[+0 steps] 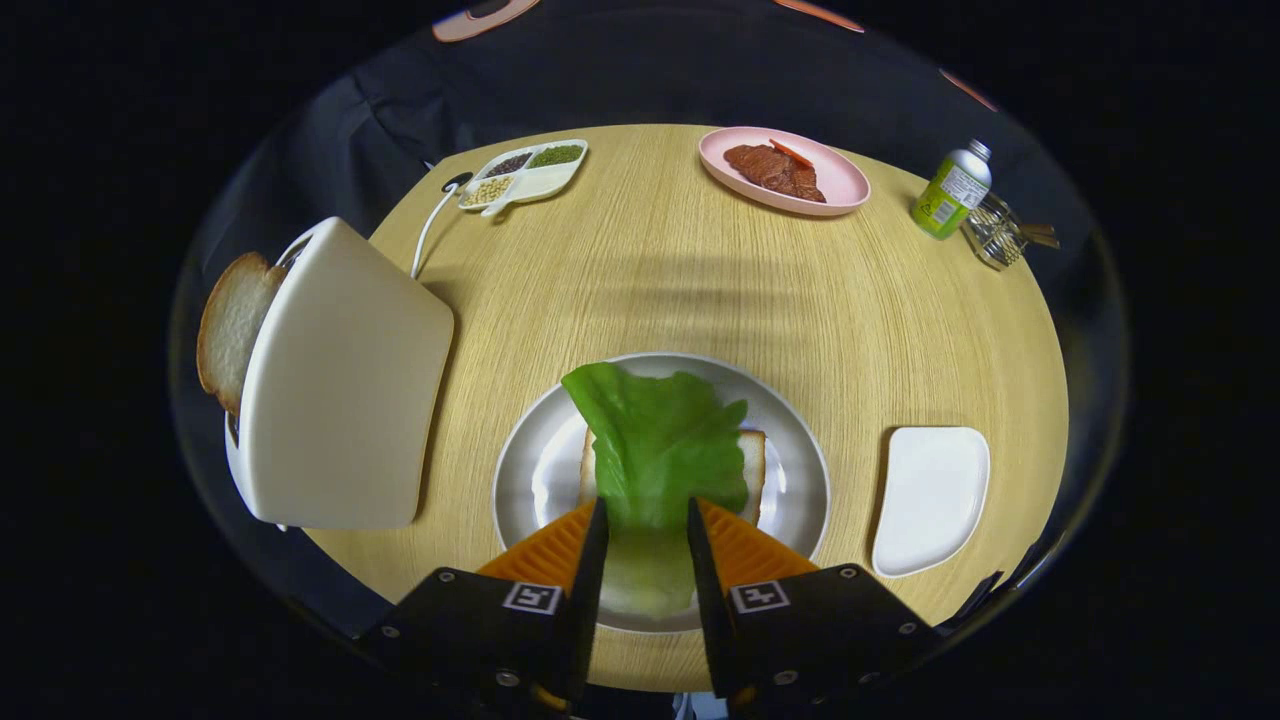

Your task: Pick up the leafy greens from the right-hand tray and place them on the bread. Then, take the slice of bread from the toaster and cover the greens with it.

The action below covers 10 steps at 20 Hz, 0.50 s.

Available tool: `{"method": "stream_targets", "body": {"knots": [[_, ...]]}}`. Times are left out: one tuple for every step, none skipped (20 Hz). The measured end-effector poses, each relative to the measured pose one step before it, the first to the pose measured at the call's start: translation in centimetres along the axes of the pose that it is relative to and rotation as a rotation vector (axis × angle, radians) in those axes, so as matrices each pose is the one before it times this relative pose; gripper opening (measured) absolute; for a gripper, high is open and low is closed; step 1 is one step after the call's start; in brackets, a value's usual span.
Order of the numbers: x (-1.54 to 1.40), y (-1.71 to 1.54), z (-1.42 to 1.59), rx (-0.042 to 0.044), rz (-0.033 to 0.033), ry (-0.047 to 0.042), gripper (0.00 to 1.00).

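Fingers (645, 515) around greens (655, 440) over bread (752, 460)

Gripper-mounted fisheye, looking steeply down over the table (700, 290).

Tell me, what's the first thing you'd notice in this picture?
The big bright leafy greens jump out: they lie over the slice of bread on the grey plate, with their pale stem between the jaws of the gripper. Next comes the white toaster to the left of the plate, with another bread slice poking out of it.
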<state>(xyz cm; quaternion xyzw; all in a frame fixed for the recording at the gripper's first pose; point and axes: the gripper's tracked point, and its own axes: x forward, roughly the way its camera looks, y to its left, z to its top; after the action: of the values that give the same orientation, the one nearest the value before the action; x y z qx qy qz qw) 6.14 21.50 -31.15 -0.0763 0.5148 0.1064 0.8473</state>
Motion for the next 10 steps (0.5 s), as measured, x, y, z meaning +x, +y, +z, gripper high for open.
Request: {"method": "stream_targets", "body": {"knots": [[-0.099,-0.201,0.031,0.00751,-0.00408,-0.00147,0.54],[-0.169,-0.054,-0.01,0.00634,0.00029,-0.00135,0.58],[-0.073,-0.115,0.058,0.00531,-0.00176,-0.00111,0.68],[-0.21,-0.161,-0.035,0.00719,-0.0047,-0.00094,0.78],[-0.209,-0.005,0.089,0.00641,-0.00034,-0.00365,0.94],[-0.169,0.07,0.098,0.00496,-0.00051,-0.00245,0.99],[-0.324,0.105,0.178,0.003,0.00091,-0.00378,0.99],[-0.393,0.173,0.236,-0.00001,0.00327,-0.00553,0.99],[-0.458,0.2,0.328,0.00084,0.00279,-0.00682,0.99],[-0.535,0.287,0.246,0.00031,0.00502,-0.00685,0.99]]}}
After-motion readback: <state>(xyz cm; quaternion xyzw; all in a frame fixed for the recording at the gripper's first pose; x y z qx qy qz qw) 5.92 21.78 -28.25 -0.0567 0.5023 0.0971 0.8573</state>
